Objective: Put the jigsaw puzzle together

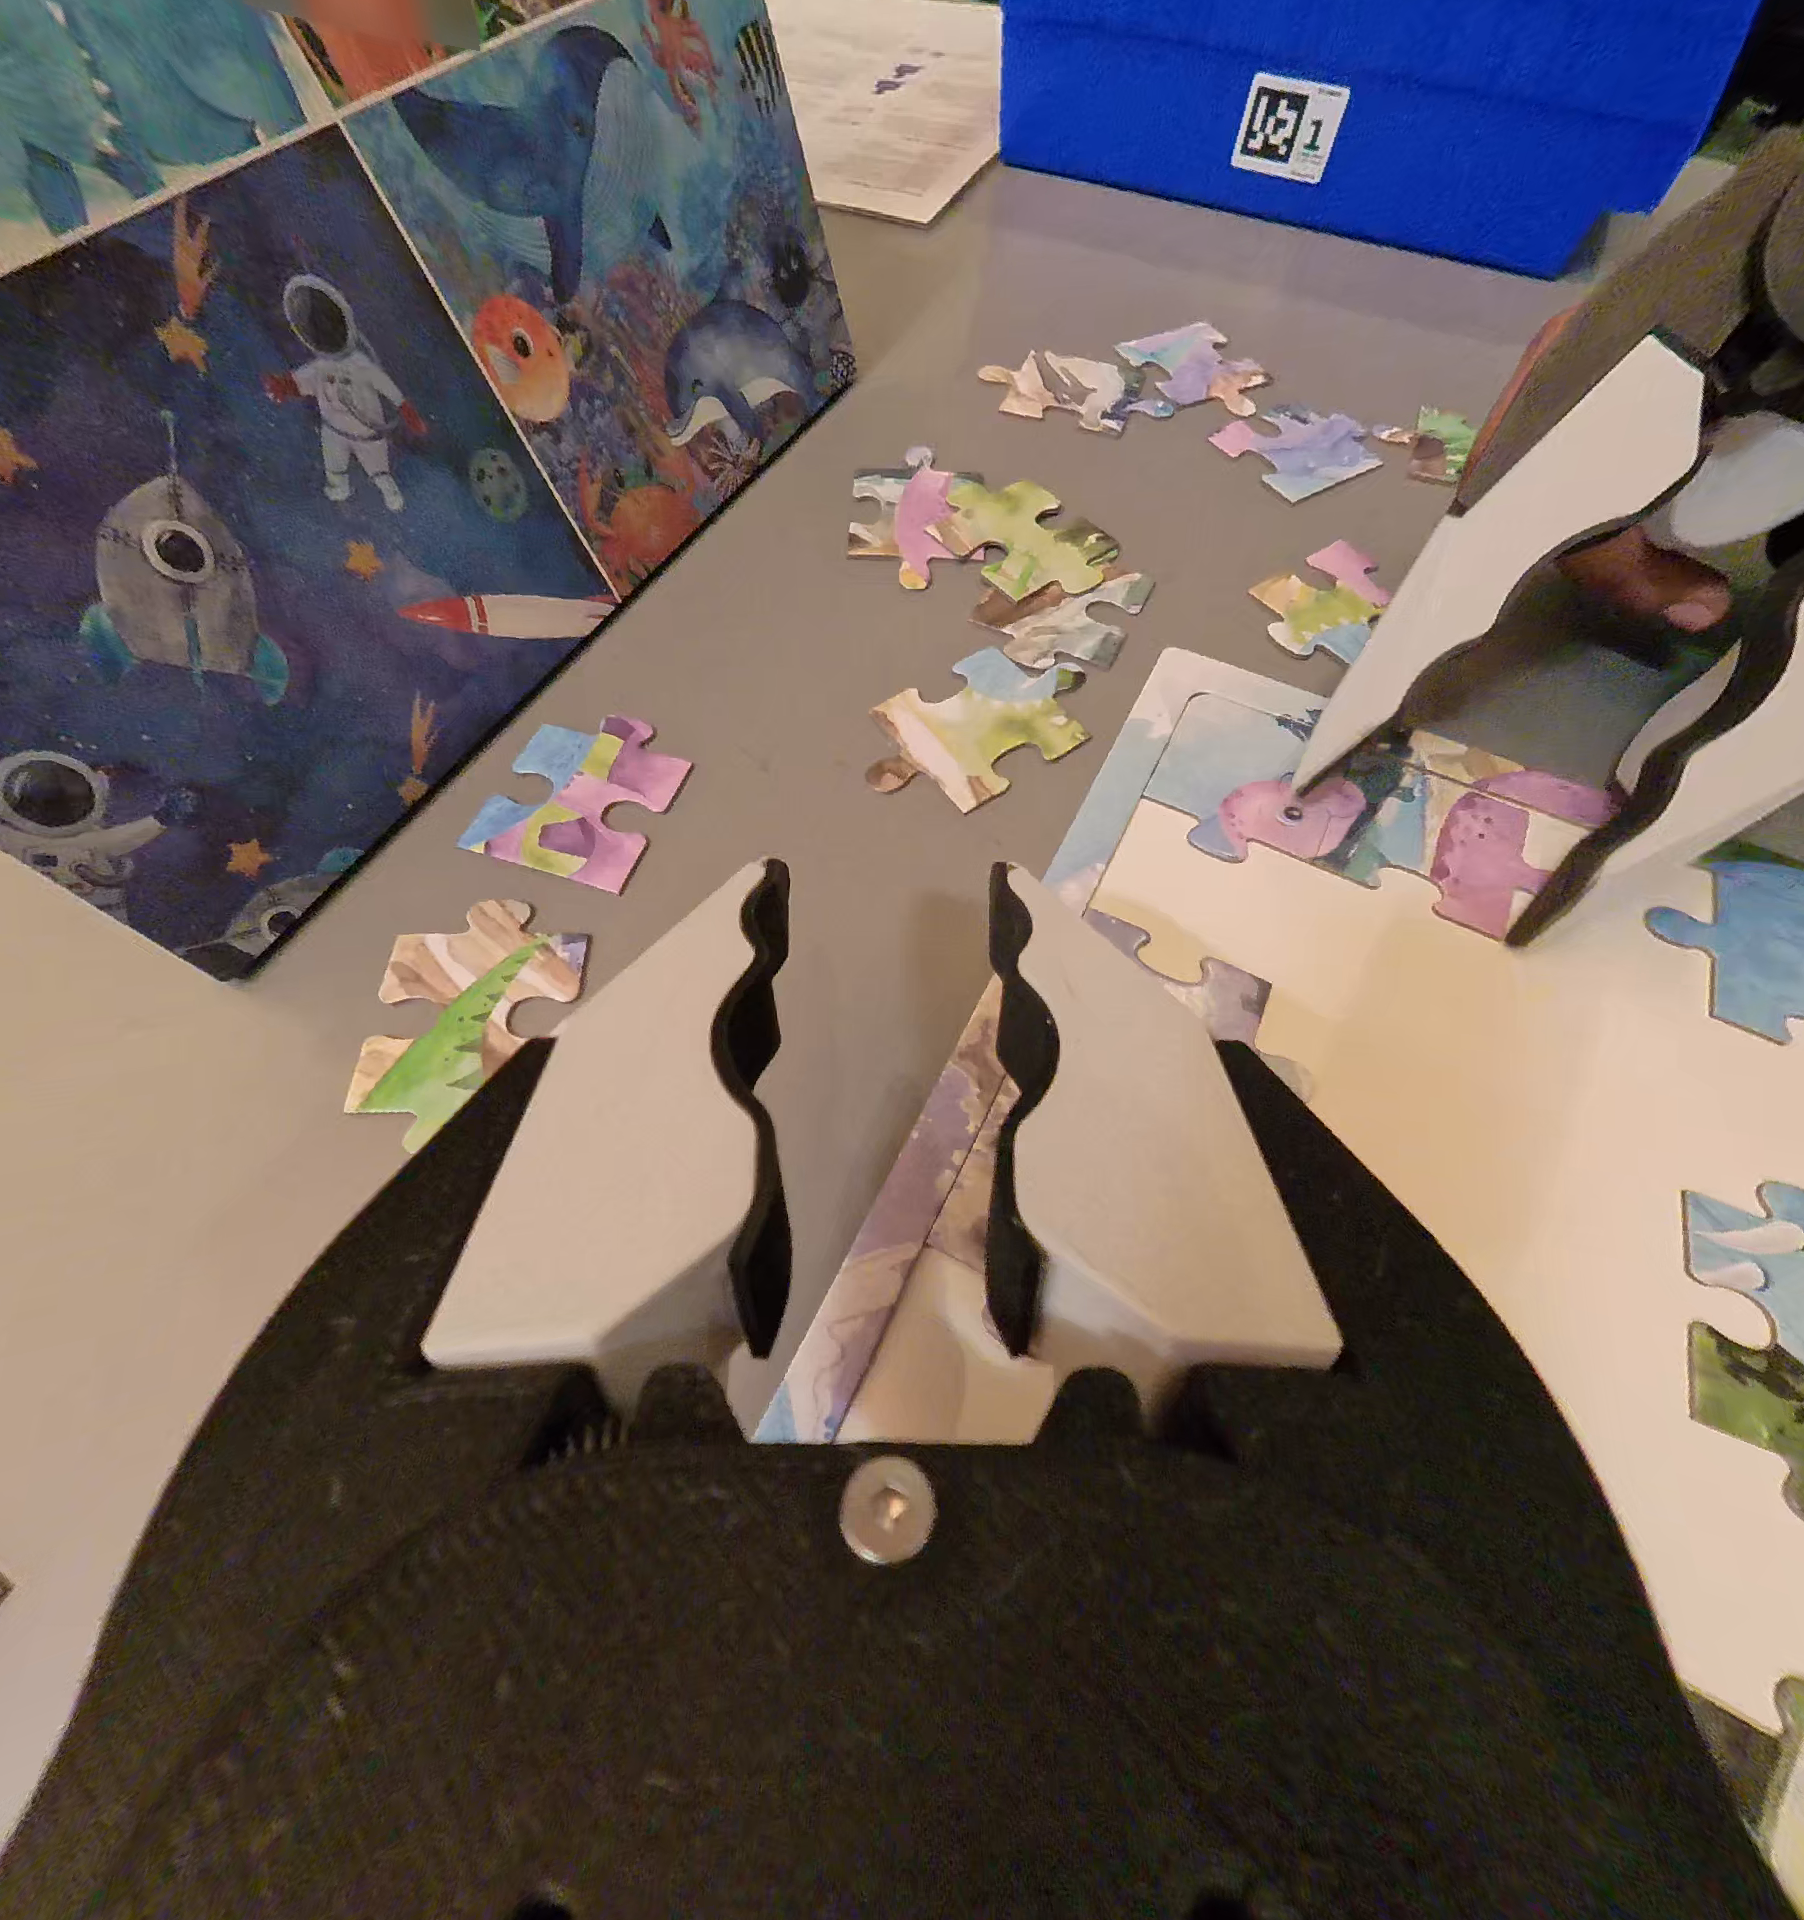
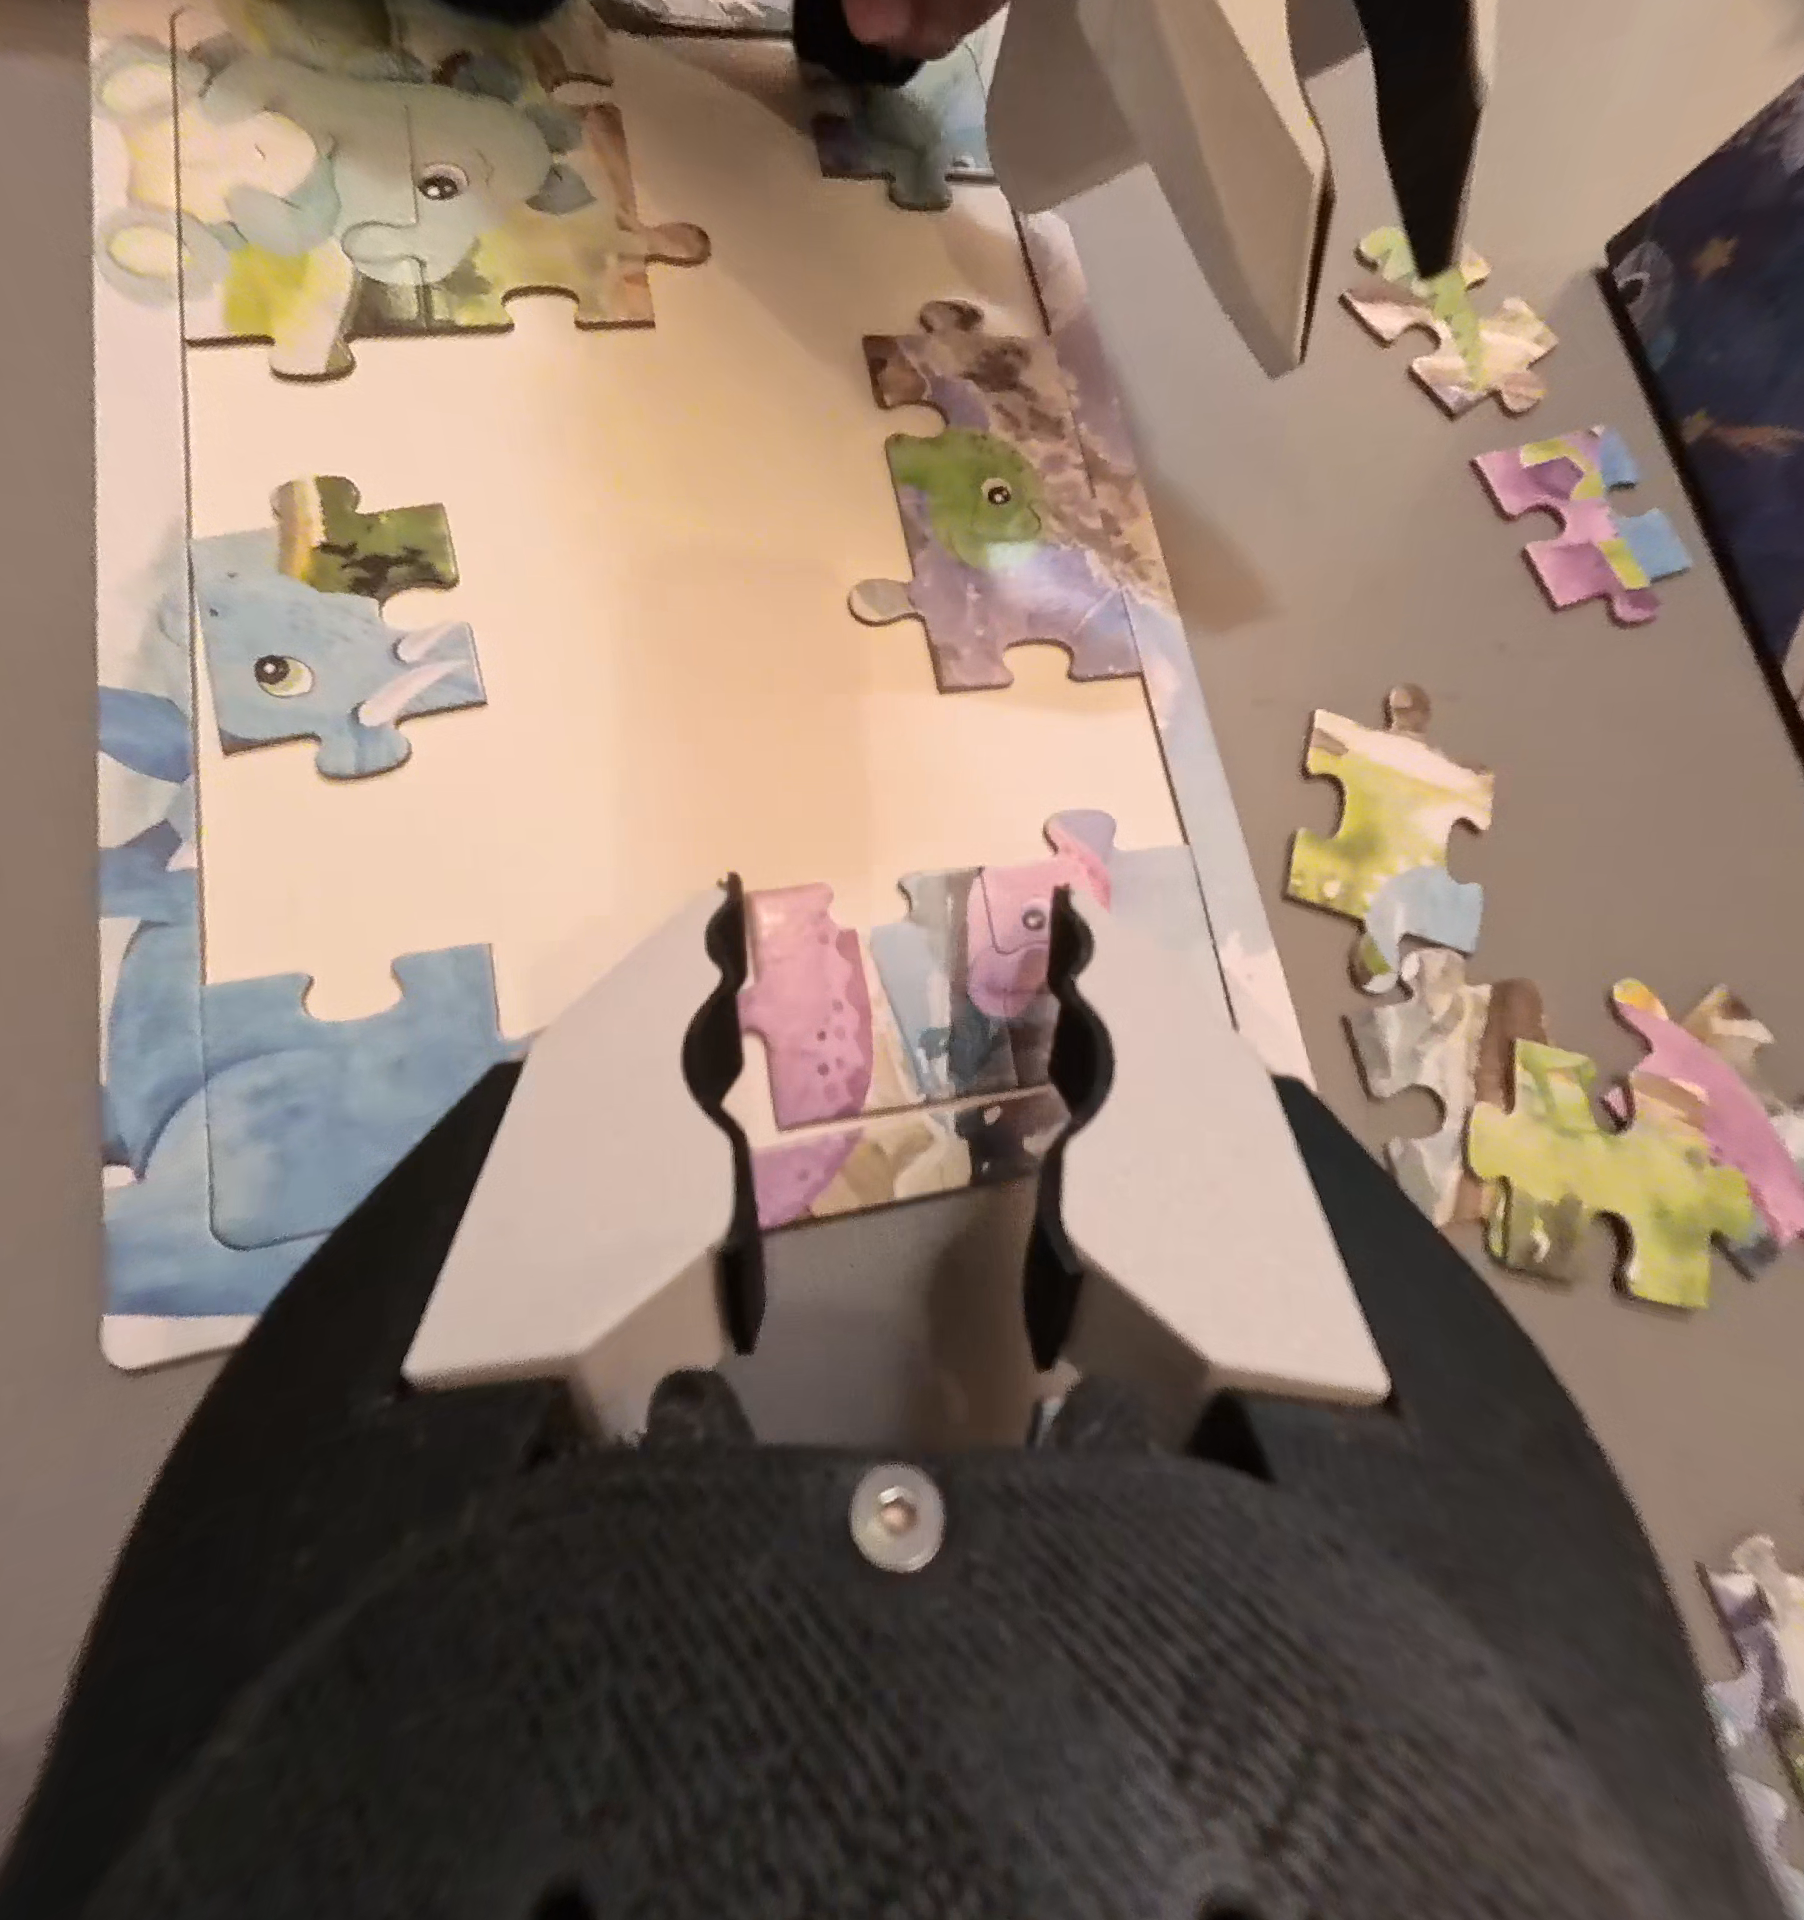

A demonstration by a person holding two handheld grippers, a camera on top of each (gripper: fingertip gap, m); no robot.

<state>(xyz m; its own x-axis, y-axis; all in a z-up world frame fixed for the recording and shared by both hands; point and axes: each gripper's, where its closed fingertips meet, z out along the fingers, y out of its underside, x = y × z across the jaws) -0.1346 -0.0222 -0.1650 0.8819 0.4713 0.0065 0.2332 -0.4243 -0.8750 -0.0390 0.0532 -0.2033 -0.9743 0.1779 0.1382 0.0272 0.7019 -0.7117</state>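
The puzzle tray [image 2: 669, 623] lies on the grey table [image 1: 825, 644], and its near left edge shows in the left wrist view [image 1: 1345, 1039]. Fitted in it are a blue dinosaur piece [image 2: 326, 644], a green dinosaur piece [image 2: 1002, 520] and a pink dinosaur head piece [image 2: 1012, 935]. My right gripper [image 2: 896, 894] is open, its fingertips resting either side of the pink head piece and a pink body piece [image 2: 804, 997]; it also shows in the left wrist view [image 1: 1412, 857]. My left gripper [image 1: 887, 883] is open and empty, low over the tray's edge. Several loose pieces [image 1: 991, 727] lie beyond it.
A picture box [image 1: 254, 520] with space and sea scenes stands to the left. A blue bin [image 1: 1449, 125] and a paper sheet [image 1: 898, 104] sit at the back. More loose pieces [image 2: 1397, 831] lie right of the tray, some in a joined cluster [image 2: 1604, 1143].
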